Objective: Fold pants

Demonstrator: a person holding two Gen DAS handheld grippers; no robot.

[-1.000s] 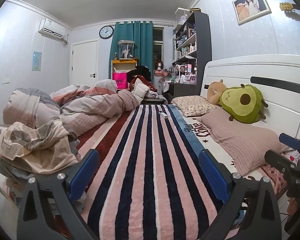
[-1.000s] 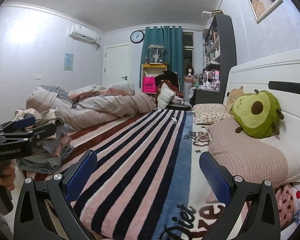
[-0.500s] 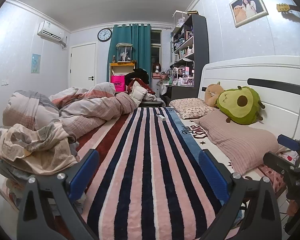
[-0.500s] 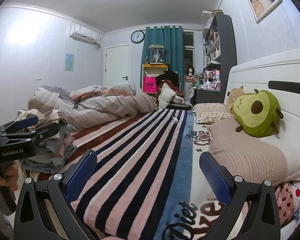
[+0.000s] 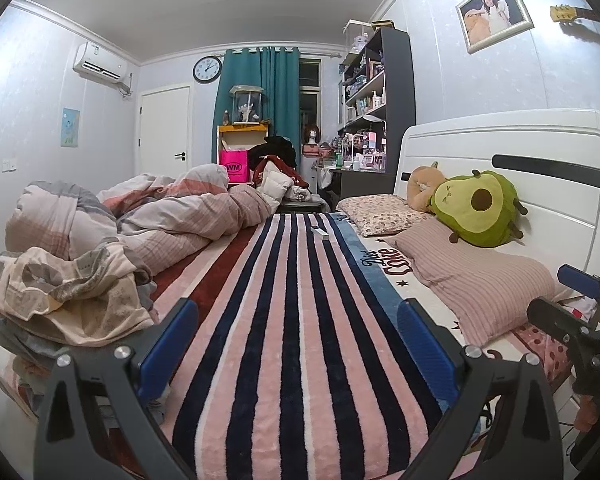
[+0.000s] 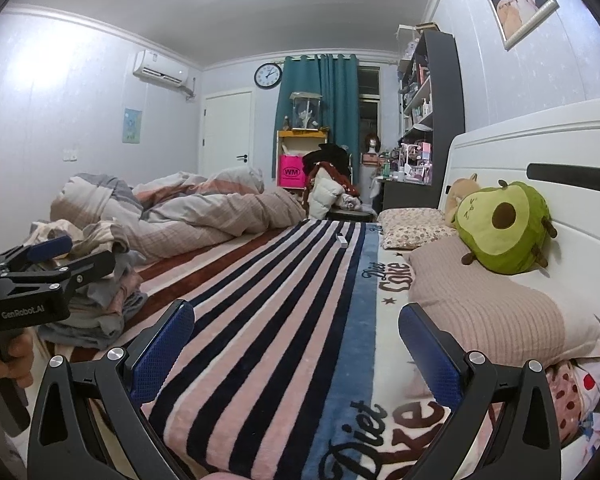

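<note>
No pants lie spread for folding; any pair sits unseen in the rumpled clothes pile [image 5: 72, 300] at left of frame. Both the left gripper [image 5: 298, 344] and right gripper [image 6: 296, 344] hover spread-fingered, empty, above the striped blanket [image 5: 300, 320]. Folding looks unstarted.

The pants [image 5: 64, 300] cannot be told apart from the rest of a crumpled heap of clothes [image 6: 96, 280] at the bed's left edge: beige patterned cloth rumpled on top, grey and pinkish layers flatter beneath. The heap lies beside the striped blanket [image 5: 300, 320], in front of the bunched duvet [image 5: 160, 220].
</note>
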